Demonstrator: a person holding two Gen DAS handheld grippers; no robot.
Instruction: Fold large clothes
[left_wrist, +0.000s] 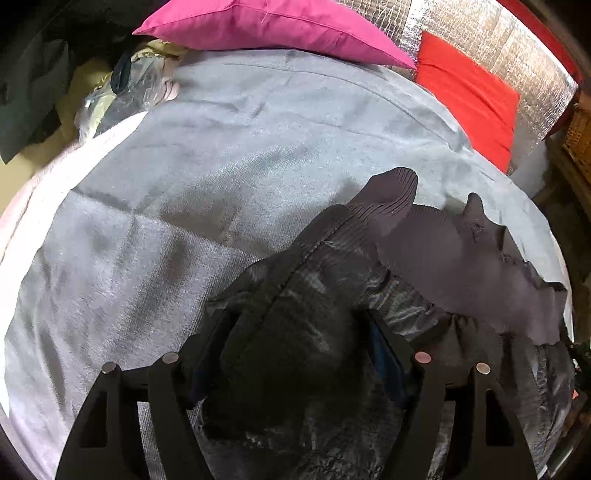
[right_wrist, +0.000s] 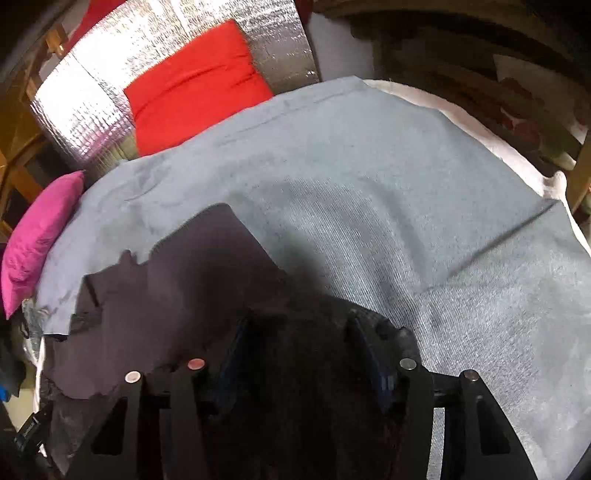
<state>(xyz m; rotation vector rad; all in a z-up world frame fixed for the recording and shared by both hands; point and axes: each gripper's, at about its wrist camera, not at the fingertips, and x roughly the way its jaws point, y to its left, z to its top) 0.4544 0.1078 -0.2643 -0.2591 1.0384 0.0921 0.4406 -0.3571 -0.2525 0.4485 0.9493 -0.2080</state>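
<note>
A large dark garment (left_wrist: 303, 280) with a ribbed hem (left_wrist: 391, 192) and a dull purple inner layer (left_wrist: 461, 266) lies bunched on a grey blanket (left_wrist: 221, 166). In the left wrist view my left gripper (left_wrist: 297, 317) has a thick wad of the dark fabric filling the gap between its fingers, and the pads press on it. In the right wrist view the same garment (right_wrist: 207, 266) spreads to the left over the blanket (right_wrist: 406, 203). My right gripper (right_wrist: 298, 325) is shut on another fold of it. The fabric hides both grippers' pads.
A magenta cushion (left_wrist: 273, 26) and a red cushion (left_wrist: 465, 96) lean on a silver foil mat (left_wrist: 517, 55) at the blanket's far side. Plastic bags and cloth (left_wrist: 122, 92) lie at the far left. Wooden furniture (right_wrist: 583, 166) stands past the right edge.
</note>
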